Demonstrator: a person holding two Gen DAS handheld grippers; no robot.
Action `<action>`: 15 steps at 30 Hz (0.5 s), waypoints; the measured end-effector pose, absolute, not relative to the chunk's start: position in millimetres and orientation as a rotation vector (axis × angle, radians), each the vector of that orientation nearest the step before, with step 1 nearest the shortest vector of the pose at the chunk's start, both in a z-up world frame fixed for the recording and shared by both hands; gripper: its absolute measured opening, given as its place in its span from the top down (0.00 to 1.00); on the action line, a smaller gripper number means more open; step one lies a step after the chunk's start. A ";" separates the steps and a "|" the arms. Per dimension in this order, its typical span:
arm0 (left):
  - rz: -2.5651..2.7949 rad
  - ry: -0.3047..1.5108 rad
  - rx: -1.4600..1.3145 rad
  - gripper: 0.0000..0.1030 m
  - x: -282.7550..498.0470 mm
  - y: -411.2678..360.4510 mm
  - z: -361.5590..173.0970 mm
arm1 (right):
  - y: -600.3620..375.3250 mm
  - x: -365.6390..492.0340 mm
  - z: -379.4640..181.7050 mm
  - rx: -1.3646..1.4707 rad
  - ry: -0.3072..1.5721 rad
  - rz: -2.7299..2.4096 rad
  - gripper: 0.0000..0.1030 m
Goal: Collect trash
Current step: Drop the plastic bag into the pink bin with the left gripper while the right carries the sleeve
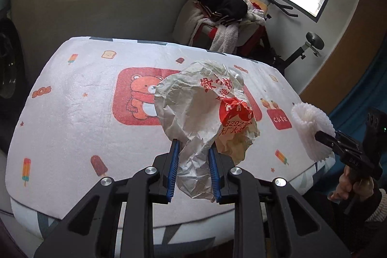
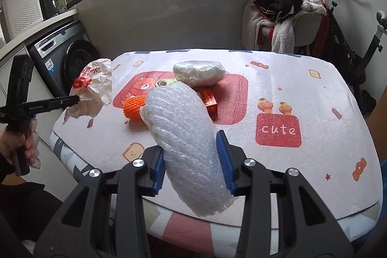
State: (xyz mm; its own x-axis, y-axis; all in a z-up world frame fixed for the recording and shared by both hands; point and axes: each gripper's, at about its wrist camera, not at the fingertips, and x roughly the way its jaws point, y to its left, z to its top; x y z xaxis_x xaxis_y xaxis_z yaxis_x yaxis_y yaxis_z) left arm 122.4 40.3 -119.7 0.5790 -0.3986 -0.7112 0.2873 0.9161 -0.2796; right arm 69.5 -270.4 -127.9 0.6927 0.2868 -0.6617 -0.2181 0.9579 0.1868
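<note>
Left wrist view shows the left claw [image 1: 193, 156] clamped on a crumpled paper wrapper [image 1: 205, 110] and the right claw [image 2: 193, 154] squeezing foam netting [image 2: 183, 137]; keep both grips firm until over a bin.

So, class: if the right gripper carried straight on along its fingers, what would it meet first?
The right gripper, shut on the white foam net, points down at the table; probably the orange foam net or red box first, though depth is unclear.

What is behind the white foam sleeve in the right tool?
Behind the white foam sleeve: an orange foam net, a red box, a clear plastic bag. The sleeve partly covers the net and box.
</note>
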 end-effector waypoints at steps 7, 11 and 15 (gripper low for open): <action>-0.480 0.883 -0.130 0.77 48.4 25.5 -134.2 | -269.7 40.5 -118.6 0.084 0.744 0.278 0.60; -0.520 0.908 -0.092 0.77 14.2 14.3 -148.5 | -270.1 28.9 -116.5 0.086 0.741 0.275 0.60; -0.556 0.943 -0.032 0.77 -13.8 -0.2 -165.6 | -267.8 20.2 -117.1 0.089 0.740 0.277 0.60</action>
